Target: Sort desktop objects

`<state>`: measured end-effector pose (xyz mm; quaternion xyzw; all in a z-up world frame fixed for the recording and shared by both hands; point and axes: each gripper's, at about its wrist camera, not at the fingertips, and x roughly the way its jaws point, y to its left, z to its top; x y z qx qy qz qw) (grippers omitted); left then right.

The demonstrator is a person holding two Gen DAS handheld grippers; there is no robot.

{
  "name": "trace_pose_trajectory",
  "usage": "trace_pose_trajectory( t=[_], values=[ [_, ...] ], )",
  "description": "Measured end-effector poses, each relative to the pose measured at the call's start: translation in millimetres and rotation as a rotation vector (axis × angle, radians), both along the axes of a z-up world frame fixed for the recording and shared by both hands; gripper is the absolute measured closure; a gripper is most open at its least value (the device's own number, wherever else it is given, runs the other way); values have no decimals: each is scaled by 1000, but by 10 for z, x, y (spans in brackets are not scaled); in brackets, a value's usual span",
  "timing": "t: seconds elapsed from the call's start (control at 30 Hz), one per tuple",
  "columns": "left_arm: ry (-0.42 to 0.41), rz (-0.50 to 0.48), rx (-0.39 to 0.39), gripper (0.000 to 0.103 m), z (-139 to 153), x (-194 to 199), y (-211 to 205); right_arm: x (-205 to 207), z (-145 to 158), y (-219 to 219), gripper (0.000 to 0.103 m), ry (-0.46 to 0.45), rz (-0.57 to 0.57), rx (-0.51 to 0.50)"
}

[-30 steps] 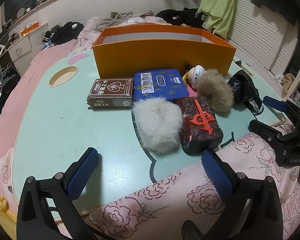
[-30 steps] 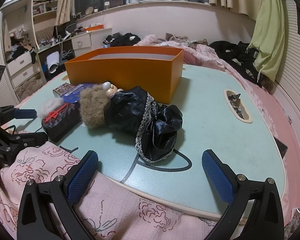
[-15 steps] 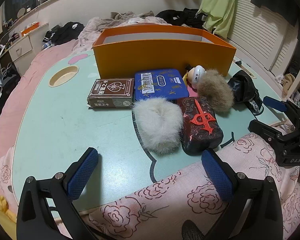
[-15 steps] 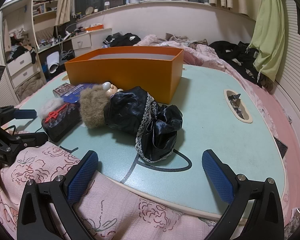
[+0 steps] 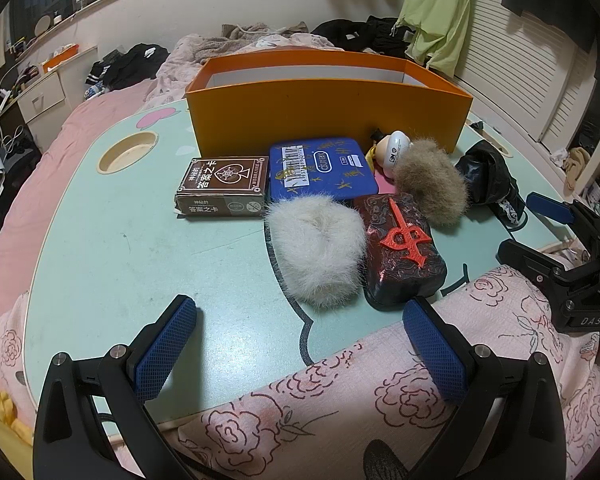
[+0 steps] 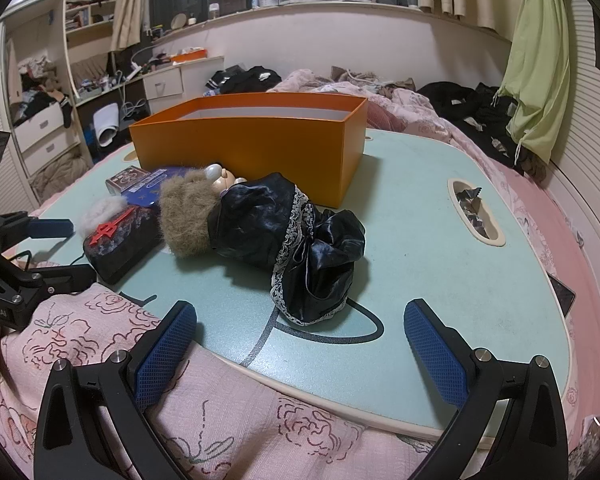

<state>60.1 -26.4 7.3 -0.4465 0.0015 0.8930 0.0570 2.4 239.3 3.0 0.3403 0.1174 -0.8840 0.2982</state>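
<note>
Clutter for sorting lies on the table (image 5: 100, 264) in one cluster just in front of the orange box (image 5: 324, 110), none of it yet inside as far as the views show. Counted, I make it seven things in front of the box:

- one brown card box (image 5: 224, 186)
- one blue tin (image 5: 322, 168), touching the card box
- one white puff (image 5: 318, 248) and one brown puff (image 5: 430, 182)
- one dark case (image 5: 402, 252) with a red emblem, between the puffs
- one small figure (image 5: 394, 150) with a pale head, close against the box wall
- one black satin pouch (image 6: 288, 236), lace-trimmed, on the far side of the brown puff from the case

Handling, as I judge it: the puffs are light and soft and will squash, so pinch through the middle of the fur. The card box and tin look stiff and flat; take them across the short sides. The tin may be slick. The case seems firmer and a little heavier; grip across its width, off the emblem. The pouch is limp and slippery, best gathered at the tied neck. The figure looks hard and perhaps fragile, so take it by the body.

Both tools hang at the near table edge, well back from the cluster. The left gripper (image 5: 300, 344) has its fingers spread wide with nothing between them; the right gripper (image 6: 300, 344) likewise, wide and empty.
</note>
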Motion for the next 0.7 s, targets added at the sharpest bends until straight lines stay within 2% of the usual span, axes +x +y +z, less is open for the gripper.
trace_pose_trajectory(
  t=[0.4, 0.5, 0.6, 0.7],
  values=[
    [0, 3, 1, 0, 1, 4, 2, -10, -3, 5, 0, 3, -11, 5],
    [1, 7, 3, 0, -29, 25, 9, -22, 27, 60, 1, -7, -23, -22],
    [1, 8, 4, 0, -28, 31, 4, -49, 164, 176, 12, -16, -43, -105],
    [1, 8, 3, 0, -23, 45, -1, -217, 419, 196, 35, -59, -64, -204]
  ],
)
